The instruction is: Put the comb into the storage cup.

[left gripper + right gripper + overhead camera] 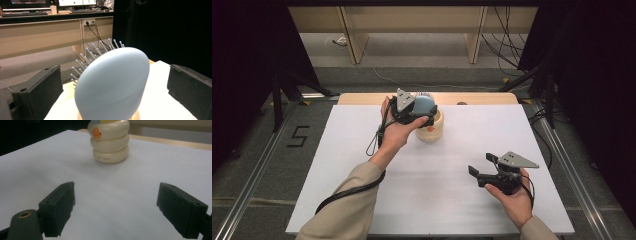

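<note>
A pale blue hairbrush (115,82) with white pins along its back stands head-up in a cream ribbed holder (432,131). The holder sits at the far middle of the white tabletop and has a small orange duck face (96,132) on it. My left gripper (424,111) is open, its jaws on either side of the brush head with a gap on both sides and neither pad touching it. Near the front right of the table my right gripper (479,163) is open with nothing between its jaws. It points toward the holder (110,145).
The white board (362,175) covers the table, with a wooden strip along its far edge. Desks, cables and dark stands lie beyond the table. A black cable trails from the left gripper along the sleeve.
</note>
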Motion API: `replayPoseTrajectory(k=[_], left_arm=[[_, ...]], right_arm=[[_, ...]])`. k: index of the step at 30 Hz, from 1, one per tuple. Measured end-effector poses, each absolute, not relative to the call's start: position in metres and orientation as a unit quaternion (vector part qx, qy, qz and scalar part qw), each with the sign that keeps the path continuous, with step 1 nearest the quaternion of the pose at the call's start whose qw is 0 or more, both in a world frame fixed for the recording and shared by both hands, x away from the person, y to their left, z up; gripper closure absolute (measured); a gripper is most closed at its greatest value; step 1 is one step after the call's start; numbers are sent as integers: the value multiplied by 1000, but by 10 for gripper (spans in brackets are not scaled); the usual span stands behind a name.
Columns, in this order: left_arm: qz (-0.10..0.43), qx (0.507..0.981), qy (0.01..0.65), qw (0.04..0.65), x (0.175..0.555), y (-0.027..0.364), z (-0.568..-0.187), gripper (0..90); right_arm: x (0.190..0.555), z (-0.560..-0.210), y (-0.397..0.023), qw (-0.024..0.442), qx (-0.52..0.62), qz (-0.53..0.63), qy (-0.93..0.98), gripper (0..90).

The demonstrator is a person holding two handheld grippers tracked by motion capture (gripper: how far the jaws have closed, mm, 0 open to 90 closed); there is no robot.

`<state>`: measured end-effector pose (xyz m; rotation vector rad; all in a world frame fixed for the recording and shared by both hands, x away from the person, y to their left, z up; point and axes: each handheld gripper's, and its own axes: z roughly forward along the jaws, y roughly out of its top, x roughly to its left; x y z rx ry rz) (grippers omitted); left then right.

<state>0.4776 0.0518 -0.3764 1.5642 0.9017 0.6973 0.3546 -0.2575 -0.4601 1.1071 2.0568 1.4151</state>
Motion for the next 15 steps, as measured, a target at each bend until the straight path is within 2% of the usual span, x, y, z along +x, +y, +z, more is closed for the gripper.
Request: replayPoseTrajectory(k=[15], left_arm=[[276,683,376,562,457,67,-374,0]], right_arm=[[354,-460,-257,207,397,506,737,162]])
